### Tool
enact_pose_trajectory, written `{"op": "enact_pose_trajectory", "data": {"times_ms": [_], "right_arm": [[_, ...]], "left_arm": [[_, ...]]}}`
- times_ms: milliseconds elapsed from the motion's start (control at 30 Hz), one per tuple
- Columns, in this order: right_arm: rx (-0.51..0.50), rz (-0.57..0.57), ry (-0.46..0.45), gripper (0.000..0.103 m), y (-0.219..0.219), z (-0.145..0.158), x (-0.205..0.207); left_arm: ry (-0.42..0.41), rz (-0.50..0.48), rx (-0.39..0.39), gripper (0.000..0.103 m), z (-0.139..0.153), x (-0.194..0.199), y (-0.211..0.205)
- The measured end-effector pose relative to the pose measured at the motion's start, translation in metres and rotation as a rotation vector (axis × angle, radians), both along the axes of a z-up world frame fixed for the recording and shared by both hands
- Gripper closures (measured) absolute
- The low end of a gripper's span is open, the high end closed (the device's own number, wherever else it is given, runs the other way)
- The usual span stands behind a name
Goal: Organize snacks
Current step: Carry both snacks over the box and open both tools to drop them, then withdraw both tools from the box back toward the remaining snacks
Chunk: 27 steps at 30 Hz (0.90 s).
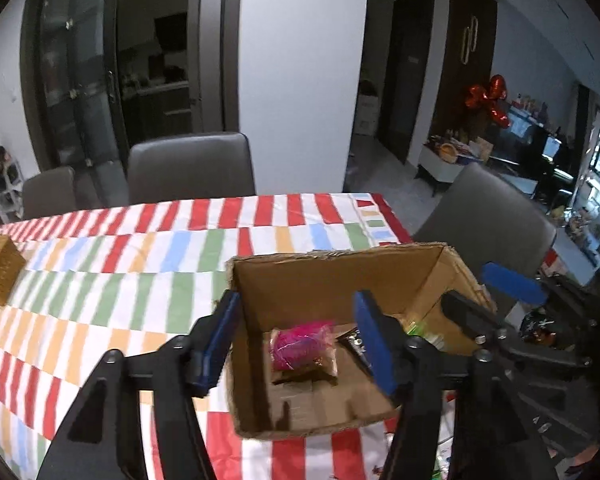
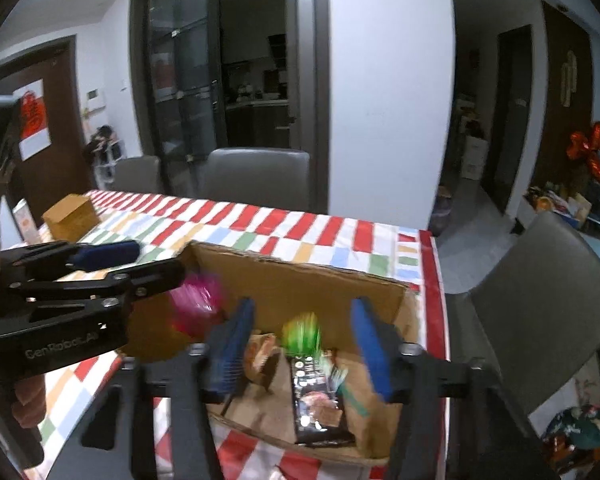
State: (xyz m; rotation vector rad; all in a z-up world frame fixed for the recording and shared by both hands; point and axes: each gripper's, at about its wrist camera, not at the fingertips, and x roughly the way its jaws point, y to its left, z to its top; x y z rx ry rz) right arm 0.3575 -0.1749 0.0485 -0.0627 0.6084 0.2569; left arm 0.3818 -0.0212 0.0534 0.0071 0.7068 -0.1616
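Both grippers are held over an open cardboard box (image 1: 340, 276) on a striped tablecloth (image 1: 140, 248). Left gripper (image 1: 296, 340) and right gripper (image 2: 302, 344) are parted, with nothing gripped. Inside the box are seen a pink wrapped snack (image 1: 302, 346), a blurred green snack (image 2: 302, 334) and a black packet (image 2: 320, 408).

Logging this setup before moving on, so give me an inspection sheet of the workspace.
Surface: striped tablecloth over the table.
Job's things: cardboard box, open, holding a pink snack packet, a green packet and a black packet.
Clutter: small brown box at the far end.
Grippers: left claw and right claw open over the box, holding nothing.
Cables: nothing seen.
Surroundings: grey chairs, red balloon.
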Motion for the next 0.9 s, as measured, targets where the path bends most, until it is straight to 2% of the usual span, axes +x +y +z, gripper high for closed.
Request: {"op": "enact_pose_trajectory", "data": {"times_ms": [133,333,633,900], "right_arm": [[0.004,-0.015,-0.011,0.048,-0.006,0.002,-0.018],[-0.004,-0.024,-0.054,0.048,-0.009,0.008,-0.055],[-0.01,-0.031,-0.076,0.048,-0.016,0.011,-0.113],[0.013,-0.052,-0.066,0.048,-0.028,0.006,-0.156]], "left_arm": [[-0.027,-0.014,0.021,0.037,0.001,-0.023,0.0],[-0.035,-0.03,0.002,0.035,0.005,-0.06,0.001],[-0.096,-0.047,0.037,0.033,0.009,-0.127,-0.007],[-0.073,-0.089,0.027,0.032,-0.005,-0.172,-0.016]]}}
